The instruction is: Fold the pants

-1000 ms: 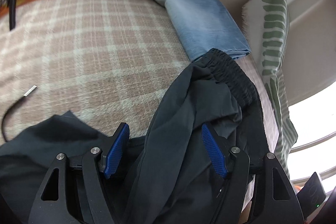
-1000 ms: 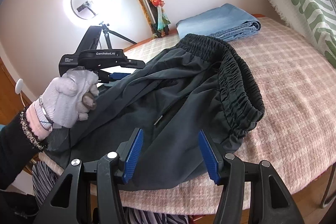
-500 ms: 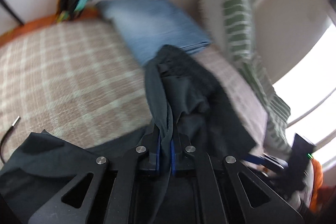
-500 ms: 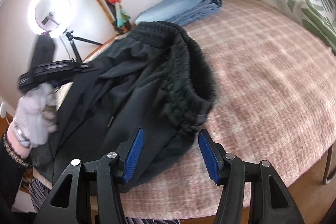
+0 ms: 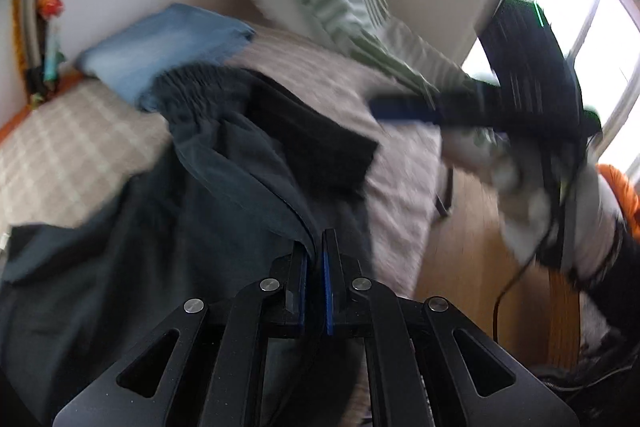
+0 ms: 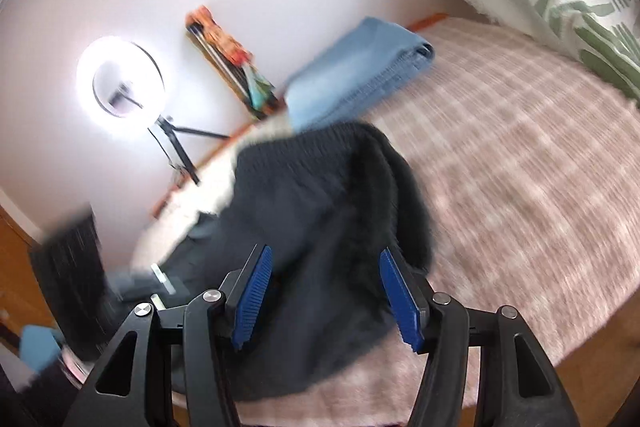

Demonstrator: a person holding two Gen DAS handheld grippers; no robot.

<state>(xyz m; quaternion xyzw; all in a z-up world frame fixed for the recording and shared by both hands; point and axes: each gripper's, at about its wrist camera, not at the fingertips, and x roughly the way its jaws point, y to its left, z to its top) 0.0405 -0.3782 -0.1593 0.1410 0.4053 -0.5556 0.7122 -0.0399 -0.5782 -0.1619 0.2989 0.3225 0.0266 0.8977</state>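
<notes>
1. Pants [image 5: 192, 211], dark charcoal and still crumpled, lie heaped on the checked blanket [image 5: 60, 147] at the bed's near edge, filling the centre and lower left of the left wrist view.
2. One risk is the pinch slipping: the left gripper [image 5: 314, 259] has its jaws pressed together on a thin ridge of the fabric at lower centre, and that little cloth could slide out if pulled hard.
3. Another is the heap dragging off the bed. It already sits at the blanket's edge above the wooden floor [image 5: 472, 235], so a tug toward the viewer might spill it over.
4. The right gripper [image 6: 328, 291] has its blue pads apart over the bunched cloth at lower centre of its own view, not pressing on anything; closing there could, I think, catch several layers at once and lock the tangle in.
5. The elastic waistband [image 6: 316, 143] shows as a ribbed, gathered band, humped up and folded over itself near the folded blue jeans [image 6: 360, 67].
6. Heavy blur hides the legs' layout; I cannot tell which leg lies on top.
</notes>
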